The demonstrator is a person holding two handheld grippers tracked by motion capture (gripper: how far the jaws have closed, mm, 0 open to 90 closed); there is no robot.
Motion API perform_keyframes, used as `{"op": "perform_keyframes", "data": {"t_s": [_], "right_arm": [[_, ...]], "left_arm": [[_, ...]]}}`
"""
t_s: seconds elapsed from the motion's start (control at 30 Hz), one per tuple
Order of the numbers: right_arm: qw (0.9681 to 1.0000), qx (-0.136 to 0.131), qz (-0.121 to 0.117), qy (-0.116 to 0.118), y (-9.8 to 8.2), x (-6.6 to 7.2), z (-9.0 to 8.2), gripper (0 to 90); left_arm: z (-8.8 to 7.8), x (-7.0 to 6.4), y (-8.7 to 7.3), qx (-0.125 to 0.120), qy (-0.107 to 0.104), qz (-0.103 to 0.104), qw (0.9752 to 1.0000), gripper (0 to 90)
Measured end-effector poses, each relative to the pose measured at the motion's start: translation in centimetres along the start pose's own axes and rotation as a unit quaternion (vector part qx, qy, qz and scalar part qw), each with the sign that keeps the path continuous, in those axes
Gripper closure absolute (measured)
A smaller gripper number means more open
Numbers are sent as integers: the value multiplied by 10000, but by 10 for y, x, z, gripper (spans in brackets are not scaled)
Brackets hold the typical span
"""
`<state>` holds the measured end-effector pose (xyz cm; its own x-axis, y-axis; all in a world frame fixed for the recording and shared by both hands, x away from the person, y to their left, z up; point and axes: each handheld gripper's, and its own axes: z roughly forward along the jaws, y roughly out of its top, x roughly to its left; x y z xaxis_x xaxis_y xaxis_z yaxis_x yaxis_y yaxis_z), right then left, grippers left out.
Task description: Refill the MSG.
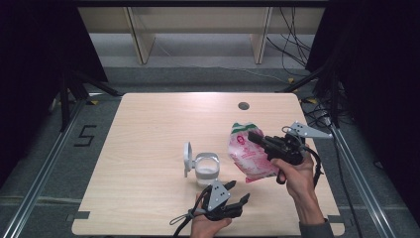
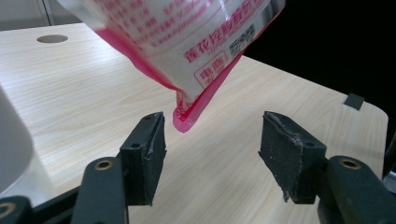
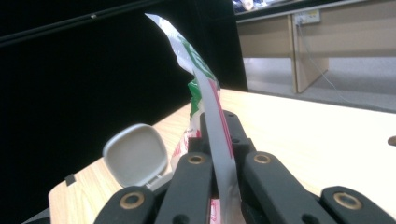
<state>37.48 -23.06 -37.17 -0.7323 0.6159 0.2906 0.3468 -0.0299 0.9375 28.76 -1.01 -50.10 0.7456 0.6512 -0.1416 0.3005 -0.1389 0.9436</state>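
A: Nearest the bottom edge of the high view, what can you make out?

B: The left gripper (image 1: 236, 192), low and just left of centre. The hand under it is cut off by the frame and its cable loops off to the lower left. In the left gripper view its two black pads (image 2: 144, 154) stand well apart with nothing between them; the bag's lowest corner hangs above and beyond the gap.

A: And the right gripper?

B: The right gripper (image 1: 253, 136) sits at centre right, clamped on the pink-and-white plastic pouch (image 1: 246, 151). In the right gripper view the jaws are pressed together on the pouch's thin edge (image 3: 210, 100), which rises edge-on toward the upper middle. The pouch's lower part is lost behind the jaws.

A: Can the print be read?

B: Red characters show in the left gripper view (image 2: 187, 28), but the top of the pouch is cut off and the print is blurred.

A: What lies beyond?

B: A white container (image 1: 205, 167) with its flip lid (image 1: 187, 157) standing open, just left of the pouch on the wooden table (image 1: 148, 129). What it holds I cannot tell. In the left gripper view it is a blurred white mass at the left edge. Further back, a grey round grommet (image 1: 243, 105) near the table's far edge.
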Motion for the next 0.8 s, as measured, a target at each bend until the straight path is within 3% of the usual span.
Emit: {"op": "perform_keyframes", "data": {"t_s": [0.03, 0.1, 0.13, 0.17, 0.23, 0.27, 0.3, 0.33, 0.37, 0.43, 0.5, 0.53, 0.57, 0.6, 0.63, 0.67, 0.7, 0.73, 0.77, 0.8], "right_arm": [[10000, -4, -19, -46, -2, -2, 1, 900], [9999, 87, 83, -94, -5, -4, 2, 900], [9999, 87, 51, -139, -7, -6, 3, 900], [9996, 158, 177, -157, -8, -6, 3, 900], [9996, 133, 79, -220, -11, -9, 6, 900], [9992, 275, 6, -295, -11, -11, 5, 900], [9994, 184, 1, -309, -12, -12, 6, 900], [9989, 281, -23, -363, -12, -14, 5, 900], [9989, 265, 28, -380, -13, -15, 5, 900], [9987, 289, 58, -410, -15, -18, 4, 900], [9986, 281, 87, -444, -19, -22, 4, 900], [9985, 290, 38, -466, -19, -24, 4, 900], [9988, 199, 139, -426, -20, -25, 3, 900], [9985, 202, 42, -515, -20, -27, 2, 900], [9982, 263, 134, -518, -20, -25, 0, 900], [9980, 308, 4, -557, -19, -27, -1, 900], [9977, 352, 17, -576, -19, -27, -3, 900], [9971, 359, 49, -667, -20, -27, -4, 900], [9976, 301, 115, -617, -21, -27, -5, 900], [9976, 291, -25, -621, -21, -29, -7, 900]], "left_arm": [[0, 2, 0, -110, -66, 88, 9999, 386], [-4, 4, 0, 5, -53, 158, 9999, 387], [-5, 2, -1, 0, -35, 2, 10000, 387], [-6, 3, -1, -6, -30, 6, 10000, 387], [-9, 4, -1, 2, -60, 113, 9999, 386], [-11, 6, -1, 22, -61, 195, 9998, 385], [-13, 6, -1, -18, -58, 104, 9999, 384], [-14, 7, -1, -34, -63, 168, 9998, 384], [-17, 6, 0, -21, 21, 32, 10000, 385], [-21, 8, 1, -68, -46, 67, 9999, 384], [-26, 10, 3, -90, -8, 243, 9997, 383], [-30, 9, 3, -65, 85, 120, 9999, 382], [-32, 10, 3, -71, 54, 188, 9998, 381], [-34, 11, 3, -62, 67, 166, 9998, 381], [-37, 13, 4, -30, 110, 220, 9997, 380], [-39, 15, 4, -55, 109, 230, 9997, 380], [-40, 17, 4, -113, 102, 301, 9994, 381], [-43, 17, 4, -67, 160, 237, 9996, 381], [-45, 19, 4, -90, 175, 273, 9994, 381], [-46, 19, 3, -81, 210, 141, 9996, 381]]}}
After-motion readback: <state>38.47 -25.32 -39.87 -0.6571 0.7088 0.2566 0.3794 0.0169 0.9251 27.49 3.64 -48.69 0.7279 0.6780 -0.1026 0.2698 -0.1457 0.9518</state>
